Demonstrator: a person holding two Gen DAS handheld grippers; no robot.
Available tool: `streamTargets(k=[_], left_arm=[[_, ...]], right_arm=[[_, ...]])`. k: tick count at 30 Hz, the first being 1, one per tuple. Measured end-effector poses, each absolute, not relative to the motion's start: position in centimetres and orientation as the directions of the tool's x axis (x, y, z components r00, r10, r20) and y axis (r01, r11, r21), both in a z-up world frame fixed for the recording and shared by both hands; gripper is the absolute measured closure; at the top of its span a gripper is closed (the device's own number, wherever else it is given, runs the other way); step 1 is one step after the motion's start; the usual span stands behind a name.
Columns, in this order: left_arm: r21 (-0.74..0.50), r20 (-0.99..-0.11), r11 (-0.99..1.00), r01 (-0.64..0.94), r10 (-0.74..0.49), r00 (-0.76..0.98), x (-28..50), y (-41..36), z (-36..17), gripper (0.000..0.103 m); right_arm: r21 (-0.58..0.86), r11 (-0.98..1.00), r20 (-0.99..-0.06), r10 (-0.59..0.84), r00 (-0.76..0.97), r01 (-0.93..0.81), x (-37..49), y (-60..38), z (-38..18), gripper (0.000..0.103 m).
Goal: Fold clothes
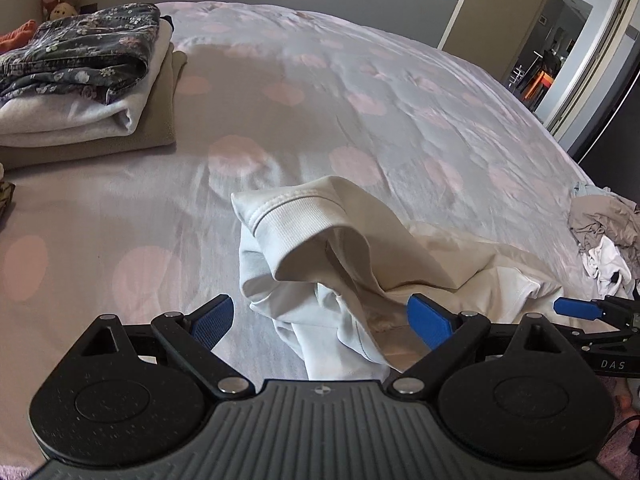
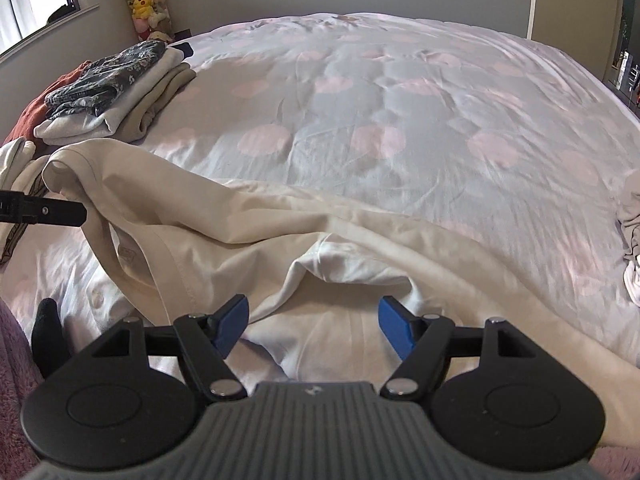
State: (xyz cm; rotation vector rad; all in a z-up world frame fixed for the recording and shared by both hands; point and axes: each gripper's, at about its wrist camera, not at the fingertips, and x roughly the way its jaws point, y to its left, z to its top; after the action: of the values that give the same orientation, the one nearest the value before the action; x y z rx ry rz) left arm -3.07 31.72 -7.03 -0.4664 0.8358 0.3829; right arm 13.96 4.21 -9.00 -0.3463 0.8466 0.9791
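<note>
Both grippers over cream shirt (image 2: 280, 216) on bed (image 2: 400, 100).
Left gripper (image 1: 320, 316) and right gripper (image 2: 314, 320) jaws apart; folded stack (image 1: 80, 80) beyond shirt.

I see the bed (image 2: 400, 120), covered in a pale sheet with pink spots. A cream shirt (image 2: 280, 216) lies crumpled across its near edge. At far left sits a folded stack (image 1: 80, 92): a beige piece at the bottom, white above, dark floral on top. On the right edge a heap (image 1: 604, 240) of unfolded clothes rests.
</note>
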Motion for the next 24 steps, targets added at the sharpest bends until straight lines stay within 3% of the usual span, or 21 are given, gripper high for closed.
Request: streamTargets(k=[6, 11, 15, 24], left_arm=[[-0.239, -0.789, 0.824, -0.514, 0.143, 0.597, -2.8, 31.8, -7.4, 0.008], [-0.223, -0.796, 0.828, -0.514, 0.150, 0.586, -2.6, 31.6, -7.6, 0.008], [-0.238, -0.797, 0.816, -0.526, 0.145, 0.587, -2.8, 31.9, -7.7, 0.008], [-0.260, -0.792, 0.806, -0.531, 0.137, 0.595, -3.0, 32.3, -7.9, 0.008]], right_arm=[[0.058, 0.500, -0.757, 0.586, 0.288, -0.864, 13.2, 4.6, -9.0, 0.030], [-0.005, 0.447, -0.761, 0.579, 0.294, -0.894, 12.1, 5.3, -9.1, 0.042], [-0.069, 0.366, -0.769, 0.573, 0.283, -0.928, 11.5, 6.0, -8.6, 0.044], [-0.384, 0.007, -0.797, 0.502, 0.335, -0.923, 9.5, 8.4, -9.2, 0.046]])
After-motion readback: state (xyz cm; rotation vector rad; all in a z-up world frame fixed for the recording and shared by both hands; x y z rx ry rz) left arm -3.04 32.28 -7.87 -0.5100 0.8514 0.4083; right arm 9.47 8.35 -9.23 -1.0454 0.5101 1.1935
